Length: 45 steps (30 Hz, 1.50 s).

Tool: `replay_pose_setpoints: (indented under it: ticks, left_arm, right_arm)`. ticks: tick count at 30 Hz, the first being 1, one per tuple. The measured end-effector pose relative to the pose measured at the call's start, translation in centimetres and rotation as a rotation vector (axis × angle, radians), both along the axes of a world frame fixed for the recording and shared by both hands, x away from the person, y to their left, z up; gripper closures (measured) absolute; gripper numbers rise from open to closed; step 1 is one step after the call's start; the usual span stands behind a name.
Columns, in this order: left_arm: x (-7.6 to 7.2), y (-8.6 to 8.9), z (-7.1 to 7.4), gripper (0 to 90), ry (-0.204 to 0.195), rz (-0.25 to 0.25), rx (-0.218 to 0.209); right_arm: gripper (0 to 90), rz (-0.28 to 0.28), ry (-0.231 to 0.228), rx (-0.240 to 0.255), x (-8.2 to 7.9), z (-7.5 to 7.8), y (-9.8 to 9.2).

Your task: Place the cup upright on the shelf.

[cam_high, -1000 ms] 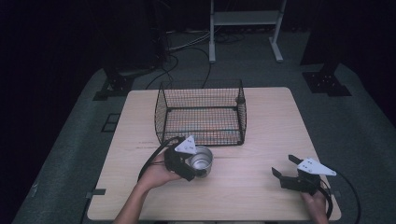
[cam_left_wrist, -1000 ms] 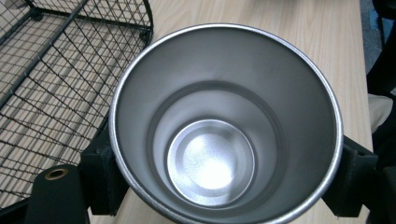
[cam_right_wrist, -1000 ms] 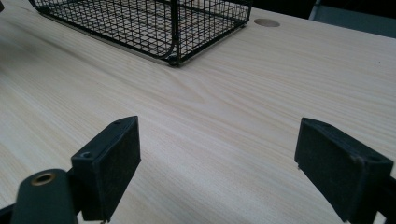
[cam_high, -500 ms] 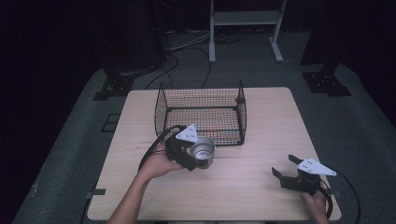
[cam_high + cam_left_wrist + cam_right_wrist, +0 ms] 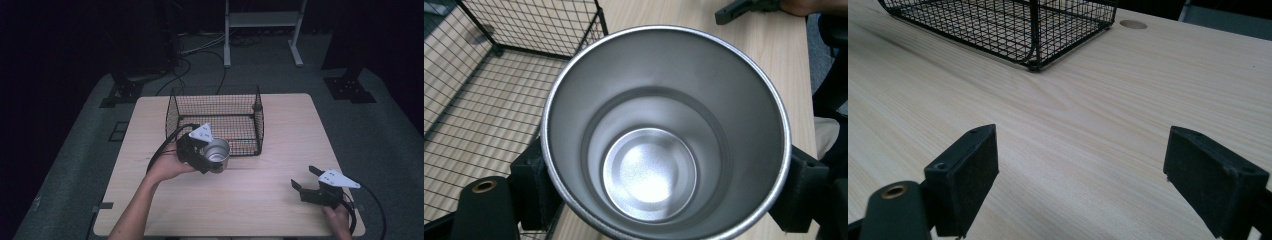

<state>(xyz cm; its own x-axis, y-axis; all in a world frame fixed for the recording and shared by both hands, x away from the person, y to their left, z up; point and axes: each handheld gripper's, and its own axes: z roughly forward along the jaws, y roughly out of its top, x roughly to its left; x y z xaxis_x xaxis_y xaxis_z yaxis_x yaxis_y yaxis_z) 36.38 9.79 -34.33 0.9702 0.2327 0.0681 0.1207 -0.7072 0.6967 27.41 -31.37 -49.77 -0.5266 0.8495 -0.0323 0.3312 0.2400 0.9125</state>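
A shiny steel cup (image 5: 218, 152) hangs in the air just in front of the black wire basket (image 5: 215, 106), mouth tilted up toward me. My left gripper (image 5: 212, 159) is shut on the cup; in the left gripper view the cup (image 5: 664, 135) is empty, its walls pinched between the two black pads (image 5: 531, 187). The basket (image 5: 499, 75) lies under and beyond the cup there. Near the table's front right corner my right gripper (image 5: 306, 180) rests on the wood, open, with nothing between its pads (image 5: 973, 170).
The light wooden table (image 5: 250, 200) has free room across its front and right. The basket (image 5: 1013, 25) stands at the back middle, empty. Beyond the table are a dark floor, cables and a white stand (image 5: 260, 20).
My left gripper has lifted the cup off the table and carried it up and toward the basket's front wall. The right gripper has stayed put.
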Motion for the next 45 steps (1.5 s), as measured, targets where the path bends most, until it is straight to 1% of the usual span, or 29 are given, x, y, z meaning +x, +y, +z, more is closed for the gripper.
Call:
replay_pose_setpoints:
  ticks: [2, 7, 9, 11, 14, 15, 17, 19, 22, 25, 27, 29, 31, 35, 40, 41, 42, 45]
  left_arm:
    - [0.2, 0.0, 0.4, 17.9, -0.004, 0.004, -0.004]
    - [0.8, -0.1, 1.3, 17.9, -0.007, -0.003, -0.004]
    - [1.1, -0.4, 2.1, 17.9, -0.007, -0.015, -0.001]
    - [1.2, -0.5, 2.2, 17.9, -0.005, -0.014, 0.000]
    - [1.5, -1.0, 2.8, 17.9, -0.010, -0.018, 0.017]
    - [1.9, -1.2, 3.3, 17.9, -0.008, -0.020, 0.019]
    - [2.0, -1.3, 3.4, 17.9, -0.006, -0.021, 0.022]
    - [2.6, -1.6, 4.0, 17.9, -0.009, -0.021, 0.030]
    - [3.0, -1.7, 4.2, 17.9, 0.000, -0.018, 0.025]
    - [3.5, -1.9, 4.6, 17.9, 0.000, -0.018, 0.034]
    - [3.7, -2.0, 4.9, 17.9, -0.004, -0.018, 0.030]
    - [4.0, -2.1, 5.2, 17.9, -0.020, -0.011, 0.029]
    - [4.4, -2.2, 5.5, 17.9, -0.018, -0.007, 0.021]
    - [5.2, -2.3, 6.0, 17.9, -0.019, 0.004, 0.030]
    - [6.2, -2.5, 6.6, 17.9, -0.009, 0.016, 0.027]
    - [6.4, -2.5, 6.7, 17.9, -0.011, 0.013, 0.033]
    - [6.5, -2.6, 6.7, 17.9, -0.007, 0.017, 0.029]
    - [7.1, -3.0, 6.9, 17.9, -0.007, 0.017, 0.044]
  right_arm:
    - [13.6, 0.002, 0.002, -0.002, 0.0, 0.0, 0.0]
    - [13.6, 0.000, 0.000, 0.004, 0.0, 0.0, 0.0]
    - [13.6, 0.000, 0.004, 0.006, 0.0, 0.0, 0.0]
    - [13.6, 0.000, 0.003, 0.006, 0.0, 0.0, 0.0]
    - [13.6, 0.001, -0.001, 0.004, 0.0, 0.0, -0.1]
    - [13.6, 0.001, 0.002, 0.004, 0.0, 0.0, -0.1]
    - [13.6, 0.002, 0.002, 0.005, 0.0, 0.0, -0.1]
    - [13.6, 0.003, 0.003, 0.008, 0.0, 0.0, -0.1]
    - [13.6, 0.004, 0.003, 0.008, 0.0, 0.0, -0.1]
    - [13.6, 0.005, 0.003, 0.009, 0.1, 0.0, -0.1]
    - [13.6, 0.004, 0.001, 0.012, 0.1, 0.0, -0.1]
    - [13.6, 0.007, 0.003, 0.010, 0.0, 0.0, -0.1]
    - [13.6, 0.007, 0.002, 0.011, 0.0, 0.0, -0.1]
    - [13.6, 0.007, 0.001, 0.011, 0.0, 0.0, -0.1]
    - [13.6, 0.006, 0.003, 0.014, 0.1, 0.0, -0.1]
    - [13.6, 0.007, 0.003, 0.014, 0.1, 0.0, -0.1]
    - [13.6, 0.007, 0.004, 0.016, 0.1, 0.0, -0.1]
    - [13.6, 0.007, 0.004, 0.018, 0.1, 0.0, -0.1]
